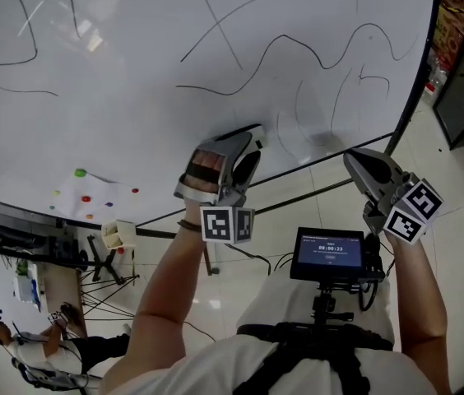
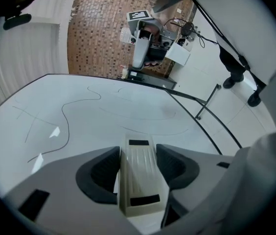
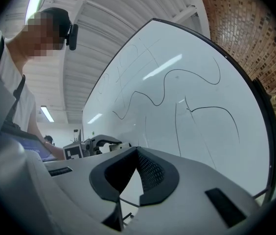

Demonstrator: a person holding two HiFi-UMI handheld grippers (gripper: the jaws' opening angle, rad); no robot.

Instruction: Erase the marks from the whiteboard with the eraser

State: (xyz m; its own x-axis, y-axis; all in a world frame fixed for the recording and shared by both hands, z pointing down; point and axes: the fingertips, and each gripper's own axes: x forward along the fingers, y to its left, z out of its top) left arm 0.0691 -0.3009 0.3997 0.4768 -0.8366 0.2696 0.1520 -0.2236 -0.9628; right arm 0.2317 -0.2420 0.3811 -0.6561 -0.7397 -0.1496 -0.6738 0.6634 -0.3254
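Head view: the left claw (image 1: 244, 142) sat by the whiteboard's (image 1: 133, 97) lower edge, under black marks (image 1: 298, 52); the right claw (image 1: 364, 167) was nearby.
Left gripper view: the claw gripped a cream eraser (image 2: 138, 173) pointing at the board.
Right gripper view: the claw was closed and empty.

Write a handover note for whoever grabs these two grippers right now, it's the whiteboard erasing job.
Left gripper: shut on the eraser, held by the lower edge of the whiteboard; whether it touches the board is unclear.
Right gripper: shut, empty, low near the board's lower right edge.
Done: little, if anything; a faint smudge may be a wiped patch.
Left: black lines across the board, among them the wavy line and the loop at upper left.
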